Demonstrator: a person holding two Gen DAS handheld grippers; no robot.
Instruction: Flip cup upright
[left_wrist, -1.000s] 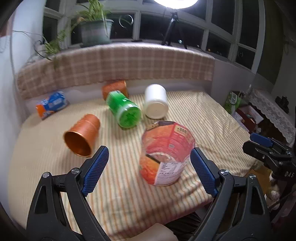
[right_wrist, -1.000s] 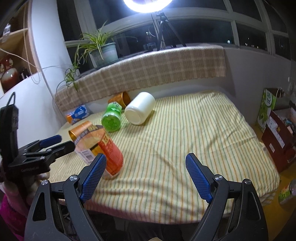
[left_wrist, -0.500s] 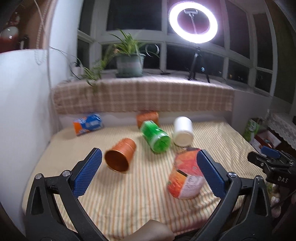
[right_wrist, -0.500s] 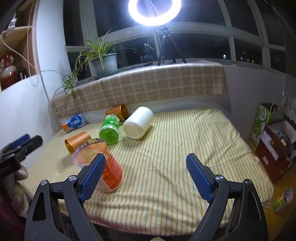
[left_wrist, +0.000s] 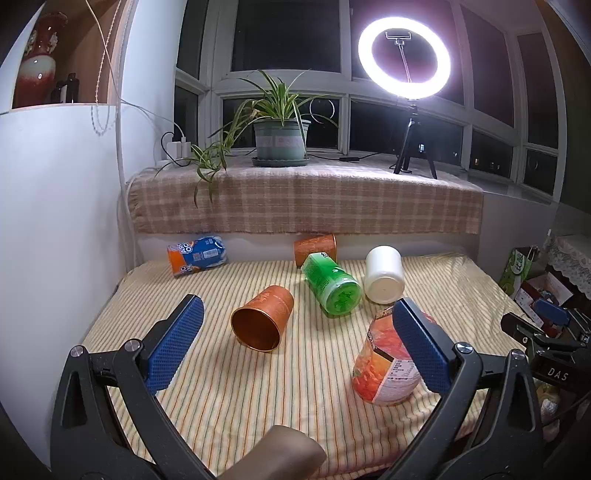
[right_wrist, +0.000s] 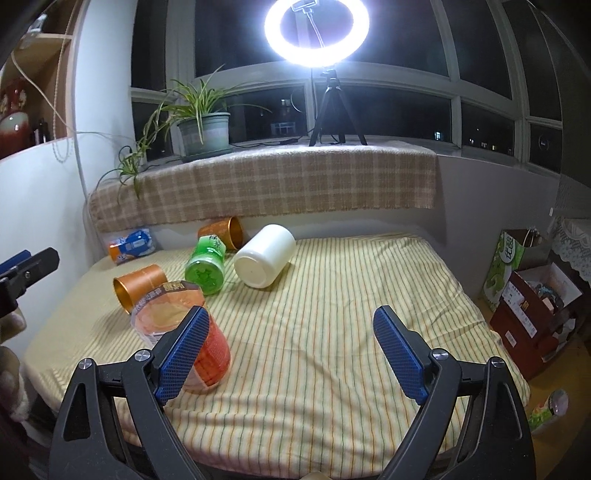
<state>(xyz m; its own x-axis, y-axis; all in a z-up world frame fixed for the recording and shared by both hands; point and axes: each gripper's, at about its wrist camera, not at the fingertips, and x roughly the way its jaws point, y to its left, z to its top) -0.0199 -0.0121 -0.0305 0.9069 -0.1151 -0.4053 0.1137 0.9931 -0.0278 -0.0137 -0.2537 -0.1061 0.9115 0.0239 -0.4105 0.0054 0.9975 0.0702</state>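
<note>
An orange-red noodle cup (left_wrist: 384, 365) stands upright on the striped bedspread, mouth up; it also shows in the right wrist view (right_wrist: 184, 328), partly behind my right gripper's left finger. An orange metal cup (left_wrist: 263, 318) lies on its side, mouth toward me; it also shows in the right wrist view (right_wrist: 137, 286). My left gripper (left_wrist: 295, 345) is open and empty, pulled back over the near edge. My right gripper (right_wrist: 291, 356) is open and empty over the bed's middle; it shows at the right edge of the left wrist view (left_wrist: 546, 325).
A green cup (left_wrist: 330, 284), a white cup (left_wrist: 383, 274), a second orange cup (left_wrist: 315, 248) and a blue-orange can (left_wrist: 195, 255) lie on their sides toward the back. A plaid-covered sill holds a plant (left_wrist: 280, 138) and ring light (left_wrist: 404, 62). Boxes (right_wrist: 532, 310) stand right of the bed.
My left gripper has drawn back and up away from the noodle cup, which stays standing on the bed. The view has tilted up. My right gripper has barely moved.
</note>
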